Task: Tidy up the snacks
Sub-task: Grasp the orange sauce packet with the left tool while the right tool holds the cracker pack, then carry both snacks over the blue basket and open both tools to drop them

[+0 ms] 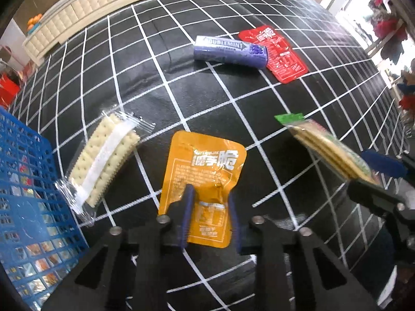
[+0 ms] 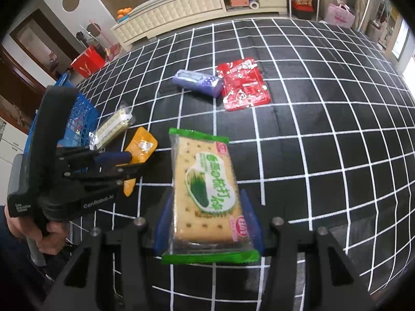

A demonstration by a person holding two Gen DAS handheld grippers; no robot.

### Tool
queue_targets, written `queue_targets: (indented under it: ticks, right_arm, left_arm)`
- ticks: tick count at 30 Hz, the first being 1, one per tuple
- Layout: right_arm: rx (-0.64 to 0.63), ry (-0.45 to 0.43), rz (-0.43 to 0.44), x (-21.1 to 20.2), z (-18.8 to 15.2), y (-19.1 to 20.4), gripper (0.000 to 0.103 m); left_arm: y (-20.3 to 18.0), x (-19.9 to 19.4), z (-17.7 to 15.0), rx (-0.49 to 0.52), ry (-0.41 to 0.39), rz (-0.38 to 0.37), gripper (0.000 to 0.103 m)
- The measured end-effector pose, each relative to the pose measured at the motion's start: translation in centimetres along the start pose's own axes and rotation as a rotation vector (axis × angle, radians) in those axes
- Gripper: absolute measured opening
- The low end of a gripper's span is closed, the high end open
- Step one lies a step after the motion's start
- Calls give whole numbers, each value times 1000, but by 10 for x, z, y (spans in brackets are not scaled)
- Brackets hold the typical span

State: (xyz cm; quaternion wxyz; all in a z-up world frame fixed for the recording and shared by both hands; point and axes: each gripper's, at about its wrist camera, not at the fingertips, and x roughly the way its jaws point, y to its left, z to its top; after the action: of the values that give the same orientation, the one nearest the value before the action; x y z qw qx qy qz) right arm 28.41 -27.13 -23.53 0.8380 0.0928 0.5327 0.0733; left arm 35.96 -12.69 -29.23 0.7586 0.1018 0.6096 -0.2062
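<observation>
Your left gripper (image 1: 210, 197) has its jaws pinching the lower part of the orange packet (image 1: 205, 178), long axis running up the frame, flat on the black gridded surface (image 1: 259, 119). The blue basket (image 1: 23, 186) lies at lower left, nearest this hand. Your right gripper (image 2: 207, 207) clamps the green cracker pack (image 2: 205, 189).

The worktop (image 1: 181, 83) is black, crossed by a white grid of lines. Near the middle lies an orange sachet (image 1: 205, 165) with white lettering; to its left a clear-wrapped cracker pack (image 1: 103, 160) — cream with a white band. Far off, a purple gum pack (image 1: 230, 51) touches a red sachet (image 1: 278, 54). A blue mesh basket (image 1: 28, 197) stands at the left. The green-edged biscuit pack (image 2: 207, 191) is tan — with green print.
</observation>
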Motion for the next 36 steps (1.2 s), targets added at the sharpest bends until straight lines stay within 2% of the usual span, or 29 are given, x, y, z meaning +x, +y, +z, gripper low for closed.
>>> queue_targets:
  ticks: [3,7,11,14,25,36]
  right_arm:
    - [-2,1,-2,0,1,1,56]
    - [-4,3,-7,1,1,3,56]
    - [-6,4,-3,3,3,5,56]
    - [-7,8,1,4,4,6,56]
    - [-19,-3,-8,-9,5,22,56]
    - [-91,-99,-19,-58,11,68,56]
  left_arm:
    - [1,-4,-5,-2,-10,-1,20]
    - [7,-9,-11,-1,-30,-19,11]
    - [16,-16,-20,-17,-54,-27,8]
    - [20,-22,-21,-35,-78,-36,2]
    - [36,-59,-37,-98,-137,-82,0]
    - [49,-154,-62,-99,-281,-59,0]
